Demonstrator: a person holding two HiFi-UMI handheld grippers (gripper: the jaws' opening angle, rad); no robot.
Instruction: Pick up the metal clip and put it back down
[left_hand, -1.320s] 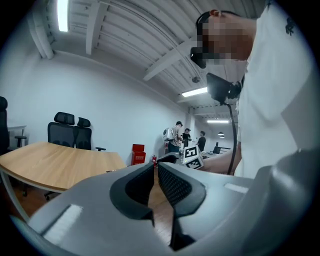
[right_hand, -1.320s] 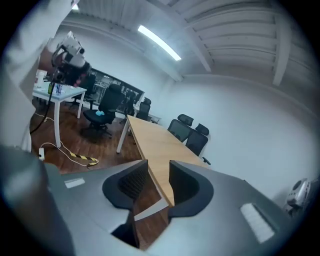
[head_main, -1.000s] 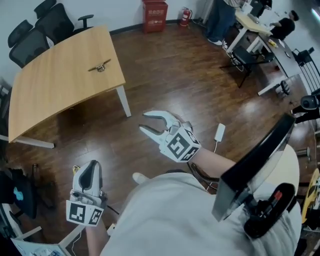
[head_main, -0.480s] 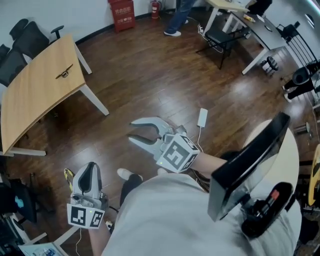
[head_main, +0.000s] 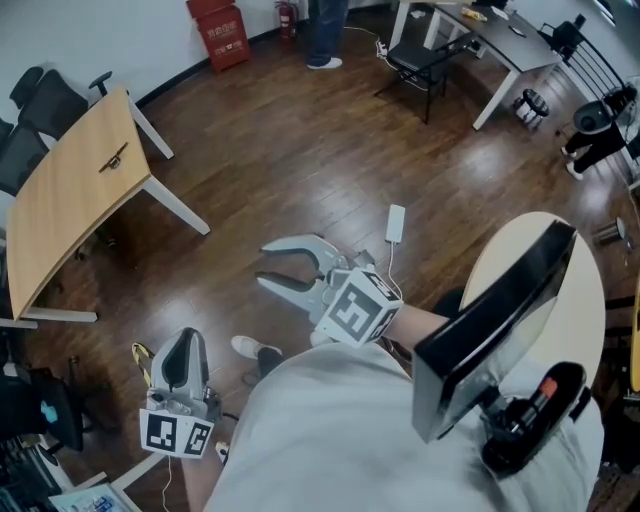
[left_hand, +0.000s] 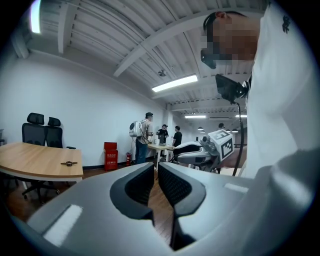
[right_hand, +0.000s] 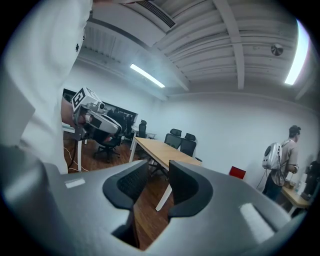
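The metal clip (head_main: 113, 158) lies on the light wooden table (head_main: 70, 200) at the far left of the head view, well away from both grippers. The left gripper view also catches the clip (left_hand: 69, 163), on the table (left_hand: 35, 160). My left gripper (head_main: 180, 345) hangs low over the dark wood floor with its jaws shut and empty (left_hand: 156, 172). Held in front of my body, my right gripper (head_main: 268, 263) is open, nothing between its fingers (right_hand: 159, 172). The clip does not show in the right gripper view, only the table (right_hand: 165, 155).
Black office chairs (head_main: 40, 95) stand behind the table. A red box (head_main: 222, 28) sits by the back wall. A white adapter (head_main: 396, 222) with a cable lies on the floor. White desks (head_main: 480, 40) and a standing person (head_main: 325, 30) are at the back right.
The table with the clip has slid to the left edge of the head view and looks farther off. Both grippers keep their poses, left shut, right open.
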